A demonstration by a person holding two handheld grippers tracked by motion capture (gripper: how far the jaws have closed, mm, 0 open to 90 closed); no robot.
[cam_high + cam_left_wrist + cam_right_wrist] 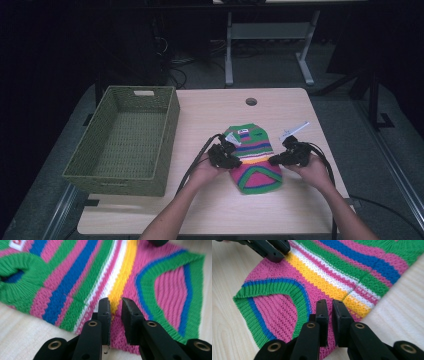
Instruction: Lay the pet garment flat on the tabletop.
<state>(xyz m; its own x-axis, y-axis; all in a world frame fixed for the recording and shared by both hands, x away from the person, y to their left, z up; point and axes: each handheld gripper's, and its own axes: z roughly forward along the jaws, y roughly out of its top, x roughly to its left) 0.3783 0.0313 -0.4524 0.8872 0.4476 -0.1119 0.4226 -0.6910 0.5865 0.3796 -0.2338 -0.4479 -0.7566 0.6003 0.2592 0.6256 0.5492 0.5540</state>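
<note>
A small knitted sweater (252,157) with pink, green, blue, white and yellow stripes lies flat on the wooden table (210,212). My left gripper (234,162) sits at the sweater's left edge. In the left gripper view its jaws (115,302) stand almost together, pinching the pink hem of the sweater (75,277). My right gripper (275,160) is at the opposite edge. In the right gripper view its jaws (327,302) are nearly closed on the sweater (337,270), where the pink knit meets the yellow stripe. The left gripper (272,250) shows there at the far edge.
A green woven basket (115,182) stands on the table's left side. A white tag (296,129) lies just beyond the right gripper. A round cable hole (251,101) is near the table's far edge. Table legs and cables stand on the dark floor behind.
</note>
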